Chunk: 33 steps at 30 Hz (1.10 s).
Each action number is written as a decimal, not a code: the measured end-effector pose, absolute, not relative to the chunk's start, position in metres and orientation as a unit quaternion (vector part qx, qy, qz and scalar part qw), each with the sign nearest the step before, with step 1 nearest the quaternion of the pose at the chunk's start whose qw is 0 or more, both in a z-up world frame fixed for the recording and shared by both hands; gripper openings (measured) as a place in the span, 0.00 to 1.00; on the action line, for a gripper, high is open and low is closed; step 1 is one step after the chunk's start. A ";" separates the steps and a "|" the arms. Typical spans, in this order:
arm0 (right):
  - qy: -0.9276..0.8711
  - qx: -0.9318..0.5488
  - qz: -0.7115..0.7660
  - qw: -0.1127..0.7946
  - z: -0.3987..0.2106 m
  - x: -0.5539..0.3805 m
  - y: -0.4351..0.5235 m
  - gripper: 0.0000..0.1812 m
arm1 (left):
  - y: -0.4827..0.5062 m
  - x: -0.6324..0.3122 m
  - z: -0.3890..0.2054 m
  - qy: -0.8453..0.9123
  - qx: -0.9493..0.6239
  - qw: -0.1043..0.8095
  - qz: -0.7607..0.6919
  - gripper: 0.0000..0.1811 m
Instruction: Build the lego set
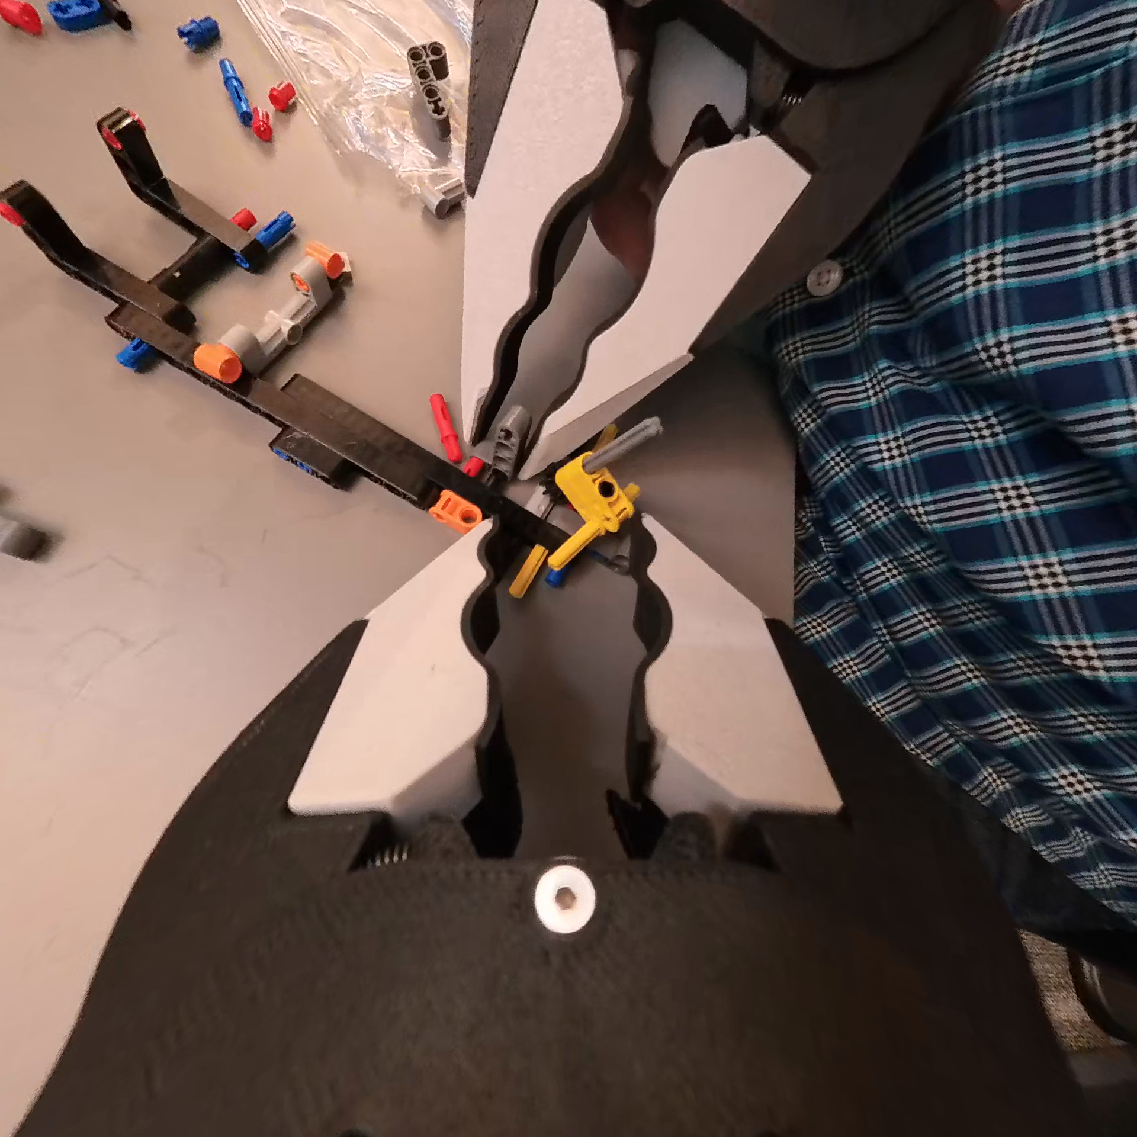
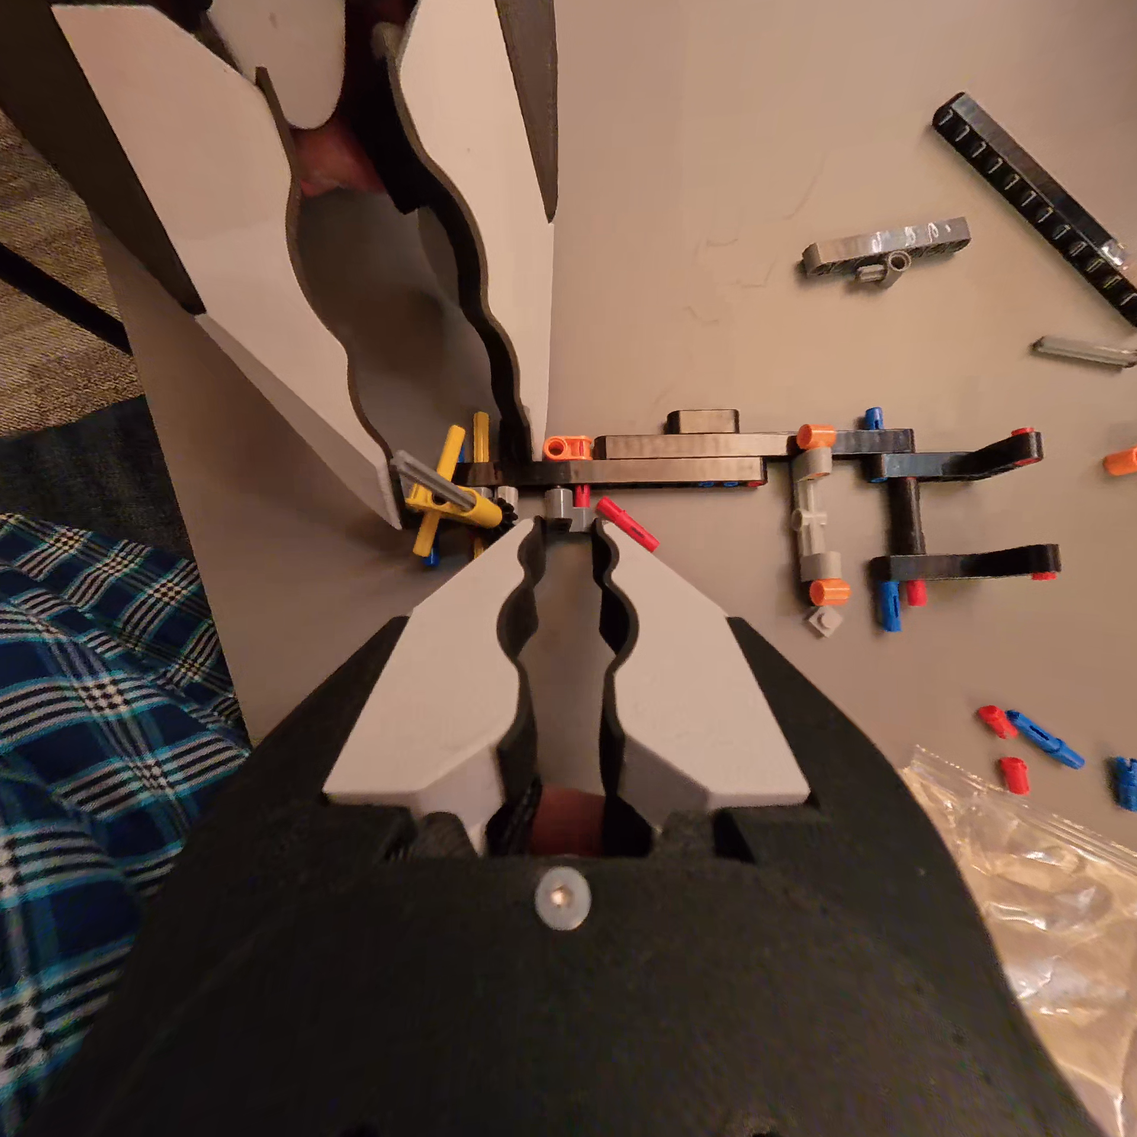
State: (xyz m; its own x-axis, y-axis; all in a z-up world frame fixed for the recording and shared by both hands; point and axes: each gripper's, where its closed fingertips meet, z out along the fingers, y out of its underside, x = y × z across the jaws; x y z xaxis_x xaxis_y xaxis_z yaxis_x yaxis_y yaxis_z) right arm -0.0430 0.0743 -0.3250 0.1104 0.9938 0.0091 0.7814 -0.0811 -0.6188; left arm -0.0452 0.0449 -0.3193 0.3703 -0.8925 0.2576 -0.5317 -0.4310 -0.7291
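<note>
A long black lego assembly (image 1: 344, 424) (image 2: 677, 458) with orange and grey parts lies on the grey table. Its near end carries a yellow connector (image 1: 594, 492) (image 2: 449, 501) with a grey axle. My left gripper (image 1: 566, 535) is shut on this end; it enters the right wrist view (image 2: 458, 474) from the top left. My right gripper (image 2: 567, 523) is shut on a small grey connector (image 2: 563, 506) (image 1: 512, 440) held against the black beam's side by a red pin. It shows in the left wrist view (image 1: 501, 452) from above. A loose red pin (image 2: 627, 523) lies beside it.
Loose blue and red pins (image 1: 237, 89) (image 2: 1040, 744), a clear plastic bag (image 2: 1015, 892) (image 1: 369, 92), a grey beam (image 2: 886, 246) and a long black beam (image 2: 1033, 203) lie around. A person in a plaid shirt (image 1: 984, 430) sits at the table's edge. The grippers are tip to tip, or close to it.
</note>
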 end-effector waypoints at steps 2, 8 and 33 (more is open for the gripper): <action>-0.634 -0.700 0.211 0.253 -0.325 -0.043 0.074 0.07 | 0.045 -0.045 -0.320 0.456 -0.781 0.277 -0.326 0.21; -0.628 -0.706 0.206 0.255 -0.325 -0.044 0.075 0.06 | 0.045 -0.045 -0.320 0.455 -0.781 0.276 -0.327 0.21; -0.708 -0.647 0.209 0.191 -0.326 -0.045 0.076 0.06 | 0.047 -0.046 -0.319 0.449 -0.782 0.273 -0.336 0.18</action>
State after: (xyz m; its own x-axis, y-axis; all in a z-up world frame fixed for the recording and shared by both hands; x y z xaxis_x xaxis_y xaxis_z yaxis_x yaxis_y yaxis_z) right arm -0.0454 0.0759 -0.3259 -0.0899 0.9960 -0.0008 0.8365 0.0751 -0.5428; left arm -0.0458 0.0471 -0.3192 0.3723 -0.8849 0.2798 -0.5181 -0.4483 -0.7284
